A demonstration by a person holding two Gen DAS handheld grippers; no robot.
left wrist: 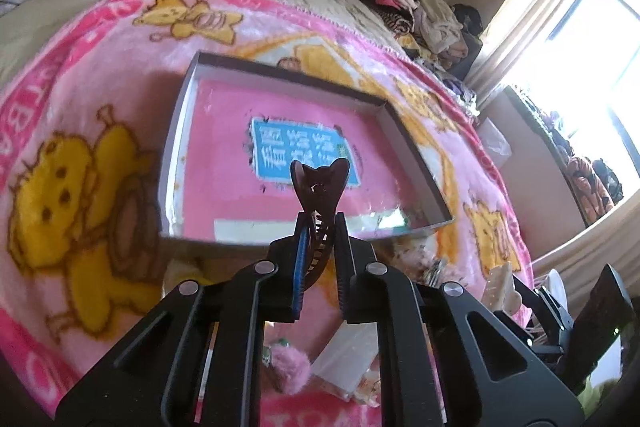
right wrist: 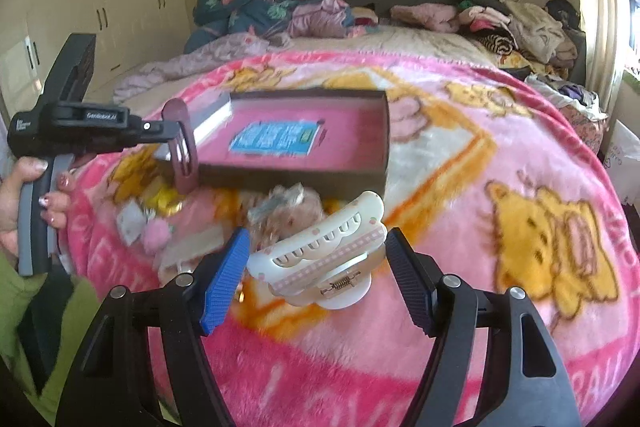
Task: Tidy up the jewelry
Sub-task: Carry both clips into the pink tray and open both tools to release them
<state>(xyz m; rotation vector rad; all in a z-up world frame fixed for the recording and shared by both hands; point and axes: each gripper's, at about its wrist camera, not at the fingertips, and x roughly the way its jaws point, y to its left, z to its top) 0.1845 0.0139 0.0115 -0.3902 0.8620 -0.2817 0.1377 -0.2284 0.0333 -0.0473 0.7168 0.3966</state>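
Note:
My left gripper (left wrist: 320,223) is shut on a dark maroon hair claw clip (left wrist: 320,181), which sticks up between its fingers above the near edge of an open shallow box (left wrist: 176,131). The box has a pink floor with a blue label. In the right wrist view the same left gripper (right wrist: 172,129) holds the maroon clip (right wrist: 184,147) at the box's (right wrist: 296,175) left front corner. My right gripper (right wrist: 318,235) is shut on a white hair claw clip (right wrist: 320,251) with a pink checked band, held crosswise between its pads, above the blanket.
A pink cartoon-bear blanket (right wrist: 500,155) covers the bed. A loose heap of trinkets (right wrist: 280,211) and a pink pompom (right wrist: 156,235) lie in front of the box. Piled clothes (right wrist: 520,23) line the headboard side. A person's hand (right wrist: 24,195) grips the left handle.

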